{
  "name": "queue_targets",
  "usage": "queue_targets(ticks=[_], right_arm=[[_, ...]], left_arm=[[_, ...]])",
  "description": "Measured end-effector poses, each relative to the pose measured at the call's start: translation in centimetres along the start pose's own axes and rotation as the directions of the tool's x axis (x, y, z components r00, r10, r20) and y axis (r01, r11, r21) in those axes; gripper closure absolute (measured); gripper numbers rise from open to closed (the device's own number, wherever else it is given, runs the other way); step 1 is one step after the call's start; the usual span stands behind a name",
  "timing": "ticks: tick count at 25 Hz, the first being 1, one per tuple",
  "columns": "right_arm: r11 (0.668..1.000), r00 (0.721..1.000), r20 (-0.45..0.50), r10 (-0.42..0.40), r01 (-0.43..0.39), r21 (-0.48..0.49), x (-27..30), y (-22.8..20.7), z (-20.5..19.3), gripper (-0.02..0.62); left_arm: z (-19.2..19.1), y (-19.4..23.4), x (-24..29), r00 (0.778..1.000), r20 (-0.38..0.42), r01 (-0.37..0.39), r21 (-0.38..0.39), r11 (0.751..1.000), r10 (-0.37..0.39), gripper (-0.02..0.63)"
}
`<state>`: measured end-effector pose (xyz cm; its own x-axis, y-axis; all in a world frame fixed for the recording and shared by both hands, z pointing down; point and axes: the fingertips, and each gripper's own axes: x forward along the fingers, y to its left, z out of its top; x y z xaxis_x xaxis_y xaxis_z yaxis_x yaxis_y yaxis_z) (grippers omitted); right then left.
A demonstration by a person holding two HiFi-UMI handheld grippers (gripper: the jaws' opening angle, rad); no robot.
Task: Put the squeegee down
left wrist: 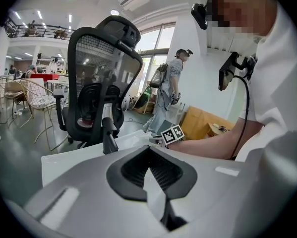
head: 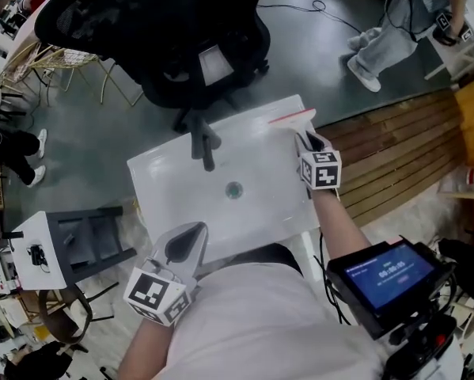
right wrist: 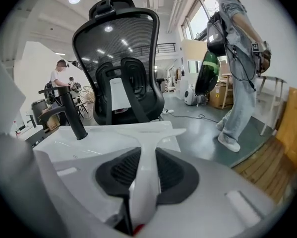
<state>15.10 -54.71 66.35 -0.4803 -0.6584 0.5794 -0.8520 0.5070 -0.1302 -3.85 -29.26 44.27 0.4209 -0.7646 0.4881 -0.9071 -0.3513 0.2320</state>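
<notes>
A white squeegee with a red blade edge is held by its handle in my right gripper, which is shut on it. Its blade lies across the far right corner of the white sink; whether it touches I cannot tell. In the right gripper view the squeegee runs up between the dark pads, its head spread over the sink. My left gripper is at the sink's near left edge, its fingertips together and nothing between them. In the left gripper view the left gripper points across the sink.
A black faucet stands at the sink's far side, with a drain in the middle. A black office chair stands just behind the sink. A person stands to the right on the floor. Wooden slats lie at the right.
</notes>
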Motion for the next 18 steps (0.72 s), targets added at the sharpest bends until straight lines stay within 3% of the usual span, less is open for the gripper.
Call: queue_targets(ticks=[12, 18], right_arm=[[0.996, 0.996, -0.068, -0.066, 0.062, -0.057, 1.1, 0.0, -0.6, 0.500], [0.993, 0.993, -0.088, -0.075, 0.067, -0.096, 1.2, 0.1, -0.7, 0.466]], left_arm=[[-0.5, 0.7, -0.8, 1.000, 0.000, -0.009, 0.004, 1.000, 0.009, 0.600], [-0.2, 1.0, -1.6, 1.000, 0.006, -0.009, -0.001, 1.000, 0.009, 0.600]])
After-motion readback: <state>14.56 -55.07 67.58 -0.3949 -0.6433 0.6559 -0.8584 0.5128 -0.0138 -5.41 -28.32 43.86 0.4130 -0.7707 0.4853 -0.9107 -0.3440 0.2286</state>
